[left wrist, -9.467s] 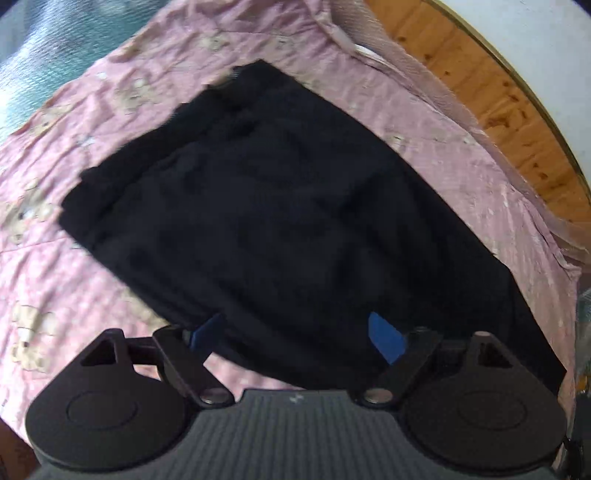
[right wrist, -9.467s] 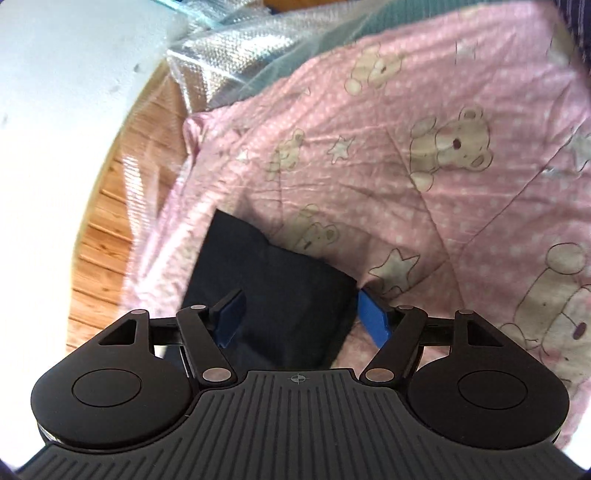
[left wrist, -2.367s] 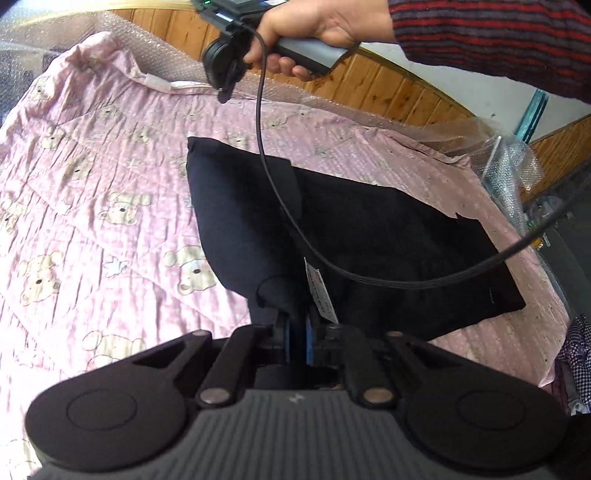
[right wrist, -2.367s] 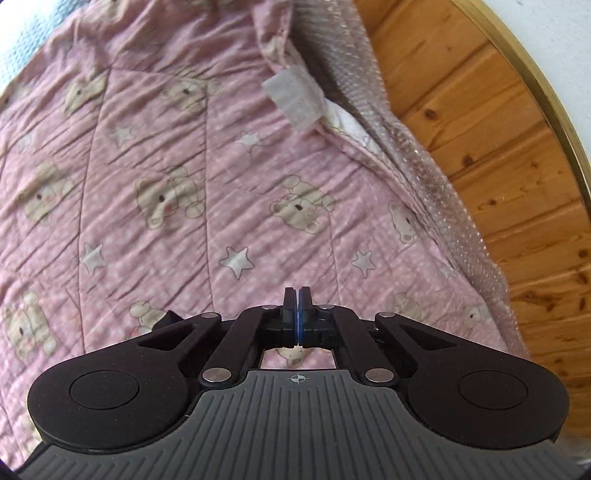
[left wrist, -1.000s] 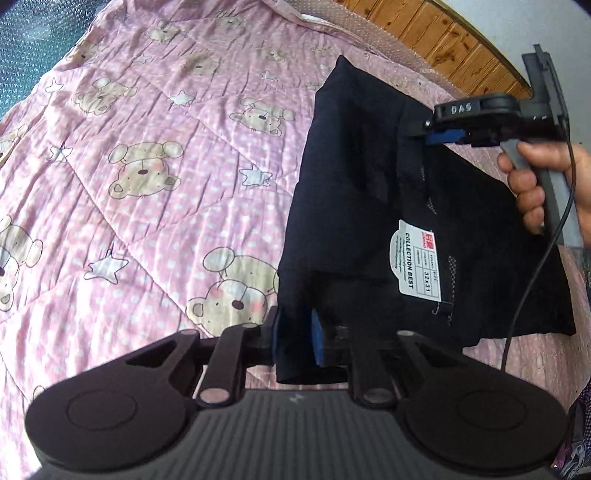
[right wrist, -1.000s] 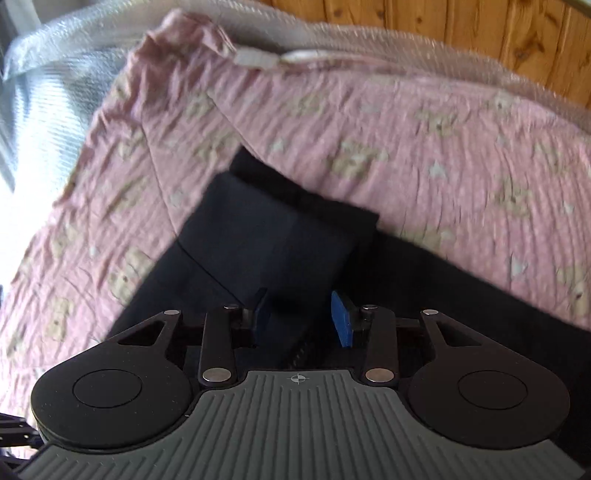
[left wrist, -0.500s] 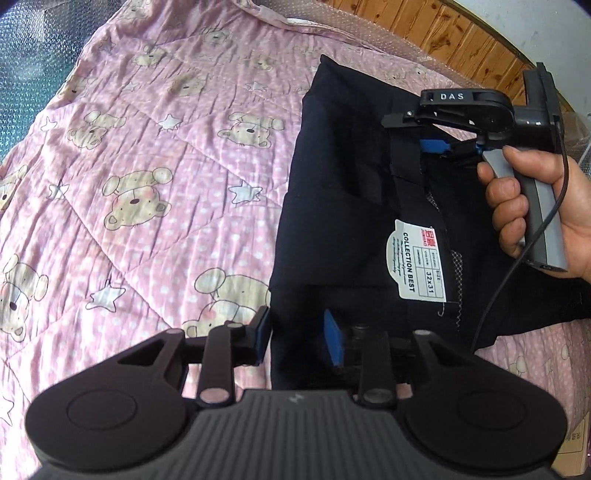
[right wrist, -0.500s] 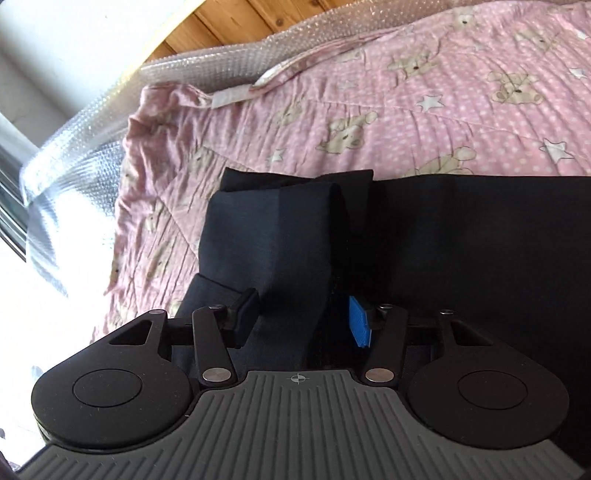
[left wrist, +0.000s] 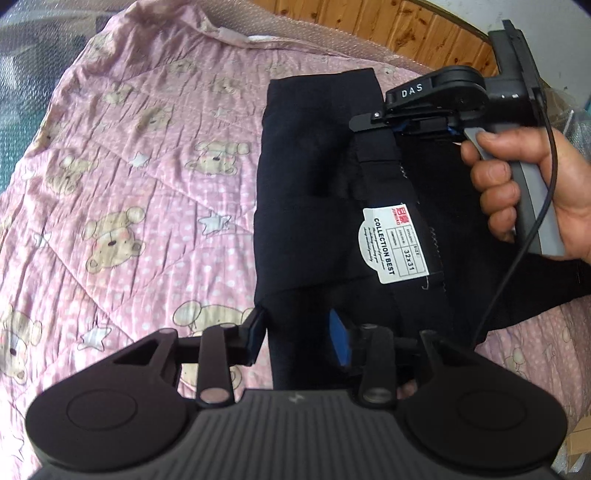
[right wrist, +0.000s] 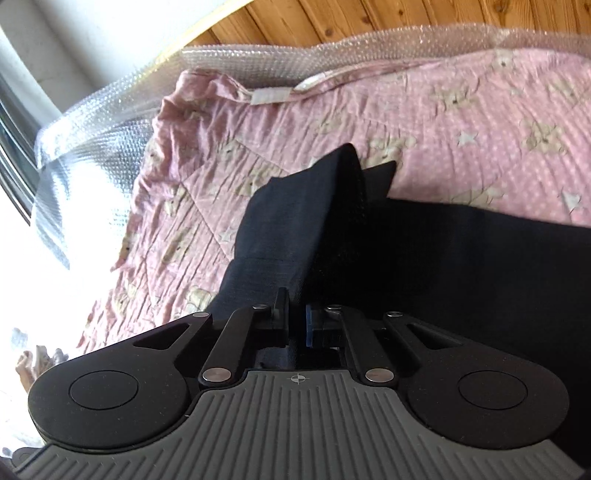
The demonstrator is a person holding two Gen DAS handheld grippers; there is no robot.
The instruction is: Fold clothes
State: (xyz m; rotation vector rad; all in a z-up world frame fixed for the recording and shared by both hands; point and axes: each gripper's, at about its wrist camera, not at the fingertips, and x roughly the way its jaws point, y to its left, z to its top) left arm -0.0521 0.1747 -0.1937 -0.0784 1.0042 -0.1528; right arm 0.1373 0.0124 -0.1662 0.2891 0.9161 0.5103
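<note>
Pink quilted bedding [left wrist: 122,155] printed with bears and stars covers the work surface, with bubble wrap [right wrist: 122,122] along its far edge and wood panelling [left wrist: 332,22] behind. Black trousers [left wrist: 306,206] are laid across the quilt, partly folded: a panel is turned over so that the inside of the waistband, with its white size label [left wrist: 397,245], is exposed.

The left gripper [left wrist: 297,332] is seen with its jaws spread apart, straddling the near edge of the folded panel; nothing is clamped between them. The right gripper [right wrist: 295,321] is brought nearly together, and a ridge of the dark cloth is pinched between its pads (in the left wrist view the same tool is seen from the side, at the far end of the fold, held by the right hand [left wrist: 524,192]).

Several things could go wrong from here. With only one end of the fold gripped, any pull by the right gripper is likely to drag the layer askew, since the near end is left free to slide on the slick quilt. If more than one layer has been caught in the pinch, which cannot be judged in such dark cloth, the lower layer would be lifted too and the fold undone. The trailing cable [left wrist: 517,258] is draped over the trousers and could snag or rumple them. The quilt itself may be bunched if either tool is pressed down.
</note>
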